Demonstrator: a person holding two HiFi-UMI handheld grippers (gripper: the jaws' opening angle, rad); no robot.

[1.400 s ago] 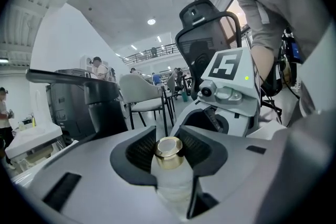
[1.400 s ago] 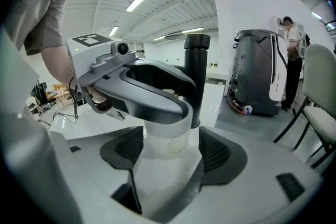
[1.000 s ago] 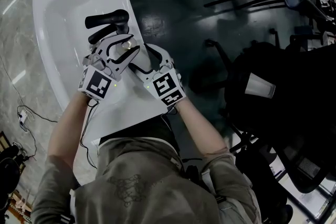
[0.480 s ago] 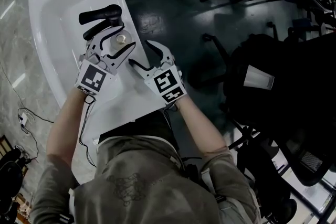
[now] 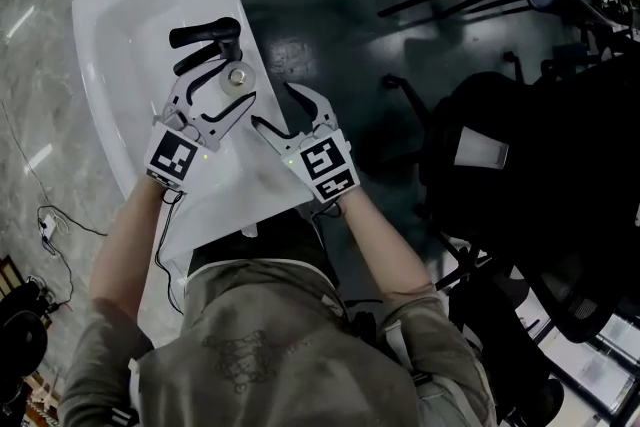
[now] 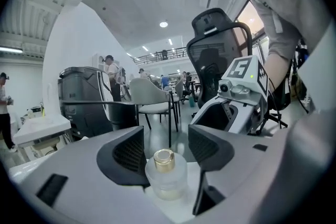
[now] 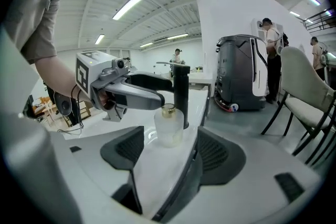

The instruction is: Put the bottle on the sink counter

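A small frosted bottle (image 5: 238, 75) with a gold cap stands upright on the white sink counter (image 5: 255, 177), just in front of the black faucet (image 5: 205, 39). My left gripper (image 5: 231, 84) straddles it and its jaws are opening. In the left gripper view the bottle (image 6: 166, 176) sits between the dark pads (image 6: 127, 153) with a gap on the right side. My right gripper (image 5: 272, 105) is open and empty, a short way right of the bottle, over the counter's edge. From the right gripper view the bottle (image 7: 168, 126) stands ahead of the jaws, next to the faucet (image 7: 181, 93).
The sink basin (image 5: 125, 65) lies left of the faucet. A dark floor with black office chairs (image 5: 520, 175) stretches to the right. Cables (image 5: 45, 220) trail on the marble floor at the left. People stand by a grey machine (image 7: 239, 78) in the background.
The left gripper's jaws have spread off the bottle, which now stands on the counter by the faucet. The right gripper has drawn away from the left one to the right.
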